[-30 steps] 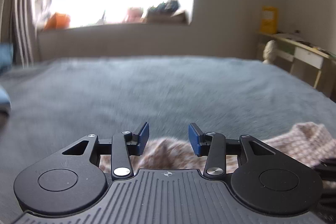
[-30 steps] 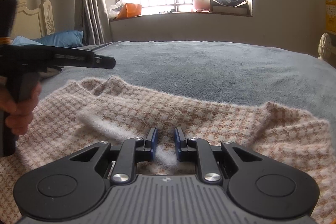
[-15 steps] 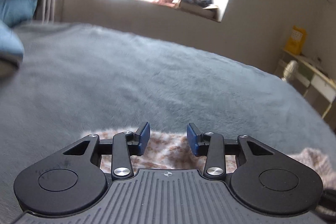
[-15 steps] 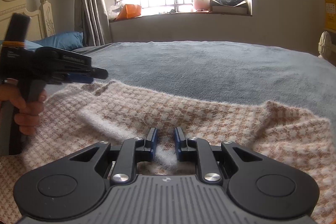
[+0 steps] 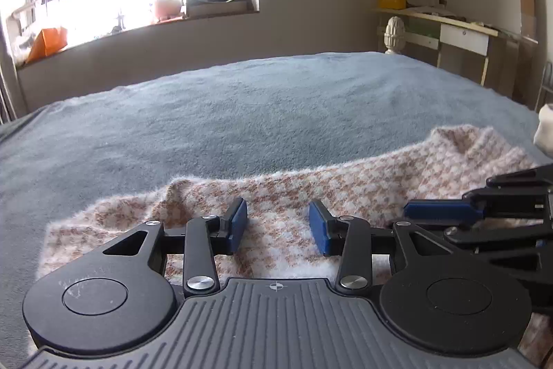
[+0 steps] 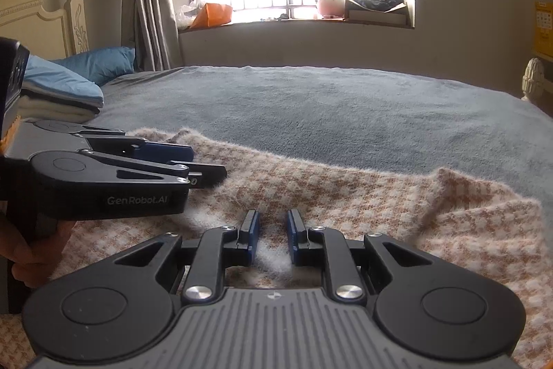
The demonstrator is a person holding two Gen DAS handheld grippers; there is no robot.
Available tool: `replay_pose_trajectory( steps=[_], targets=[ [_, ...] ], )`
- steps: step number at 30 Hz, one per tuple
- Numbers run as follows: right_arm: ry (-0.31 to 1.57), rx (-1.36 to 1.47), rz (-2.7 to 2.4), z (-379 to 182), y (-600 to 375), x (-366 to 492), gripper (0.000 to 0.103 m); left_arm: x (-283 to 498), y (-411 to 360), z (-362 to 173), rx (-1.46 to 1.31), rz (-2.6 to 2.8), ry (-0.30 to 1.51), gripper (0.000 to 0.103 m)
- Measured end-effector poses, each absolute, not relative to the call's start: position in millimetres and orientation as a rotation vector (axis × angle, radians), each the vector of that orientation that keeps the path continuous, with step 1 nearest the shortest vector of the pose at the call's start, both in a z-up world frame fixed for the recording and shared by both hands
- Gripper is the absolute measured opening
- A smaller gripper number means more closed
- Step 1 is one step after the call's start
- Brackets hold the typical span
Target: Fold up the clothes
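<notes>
In the left wrist view the left gripper (image 5: 278,227) gapes wide just over the checked sweater (image 5: 363,182) on the bed (image 5: 276,113), while in the right wrist view the right gripper (image 6: 273,236), narrowly parted, pinches a fuzzy white ridge of that sweater (image 6: 345,196) lying flat ahead, so a fold seems underway and next calls for the left claw to close on cloth.

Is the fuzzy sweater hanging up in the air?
No, the sweater lies spread flat on the grey blanket, under both grippers.
</notes>
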State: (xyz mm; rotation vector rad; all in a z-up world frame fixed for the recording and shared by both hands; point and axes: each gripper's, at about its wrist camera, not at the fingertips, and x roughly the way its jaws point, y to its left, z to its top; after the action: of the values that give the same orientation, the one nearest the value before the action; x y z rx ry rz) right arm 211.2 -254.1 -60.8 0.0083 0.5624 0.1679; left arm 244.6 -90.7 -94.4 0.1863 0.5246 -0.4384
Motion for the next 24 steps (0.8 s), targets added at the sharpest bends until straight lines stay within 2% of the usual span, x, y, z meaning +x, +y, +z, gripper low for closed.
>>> replay_pose_trajectory(
  steps=[9,11,15,16,24],
  targets=[
    [0.585,-0.006,0.093,-39,-262,219,0.020,230,-90,-90,0.233,-0.412,0.514,0.041],
    [0.628,-0.003,0.047,-49,-275,220,0.017,227,-89,-89,0.238,-0.408,0.519,0.041],
    [0.608,0.215,0.027,-56,-317,199,0.015,220,-84,-87,0.267,-0.403,0.515,0.043],
    [0.612,0.235,0.006,-55,-322,195,0.019,219,-81,-86,0.260,-0.400,0.521,0.043],
    [0.631,0.268,-0.050,-42,-325,175,0.019,203,-67,-71,0.247,-0.374,0.570,0.044]
  ],
)
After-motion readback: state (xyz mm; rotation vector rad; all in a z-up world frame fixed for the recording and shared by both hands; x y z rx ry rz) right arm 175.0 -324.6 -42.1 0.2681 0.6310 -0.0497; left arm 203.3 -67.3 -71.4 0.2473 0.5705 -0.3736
